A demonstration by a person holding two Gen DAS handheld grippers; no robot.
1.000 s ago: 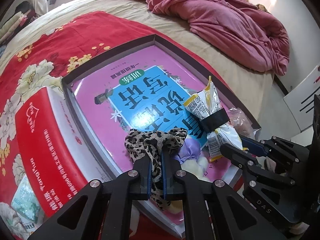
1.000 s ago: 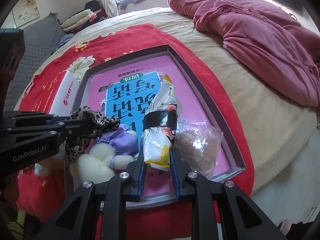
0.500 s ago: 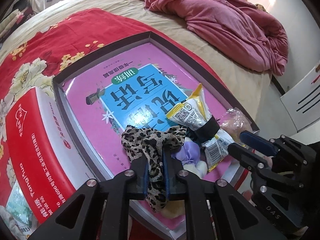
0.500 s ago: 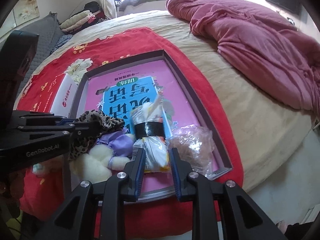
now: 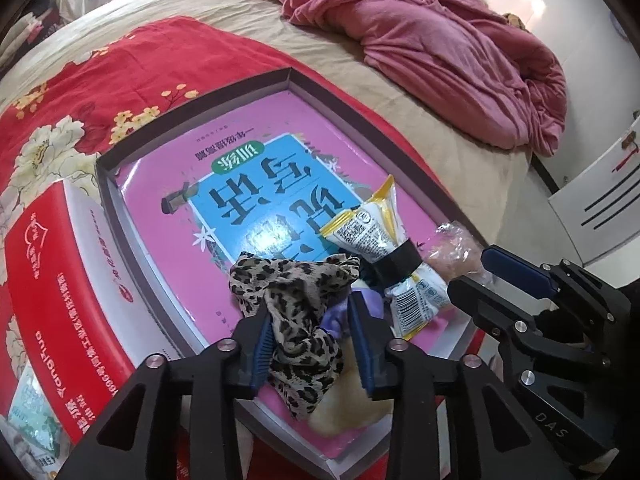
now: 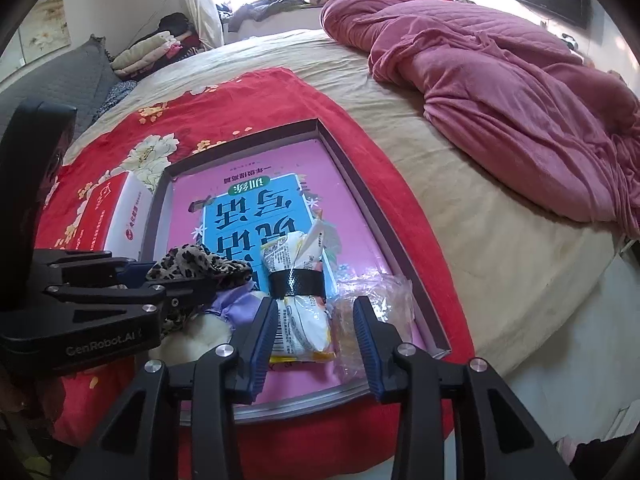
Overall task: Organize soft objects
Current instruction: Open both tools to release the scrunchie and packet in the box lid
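Leopard-print fabric (image 5: 296,304) lies between the spread fingers of my left tongs (image 5: 314,346); the jaws stand apart, and the cloth rests on the plush toy (image 6: 208,330) beneath it rather than being clamped. My right tongs (image 6: 316,340) likewise stand apart, straddling the lower end of the banded snack packet (image 6: 298,292), which lies flat.

Progress, as I judge it: four soft things are gathered at the 6 o'clock end of the shallow tray (image 6: 384,216), so the collecting step looks largely done; whether neater spacing is still wanted I cannot tell.

Tray contents: a pink and blue book (image 6: 248,208) covers the floor. On it, seen from the right wrist, the fabric sits at 9 o'clock of the packet, the plush toy with its lilac part at 8 o'clock, and a crumpled clear bag (image 6: 378,304) at 3 o'clock, touching the packet.

Outside the tray, at its 9 o'clock side, stands a red and white carton (image 5: 64,296) on the red floral blanket (image 5: 100,88).
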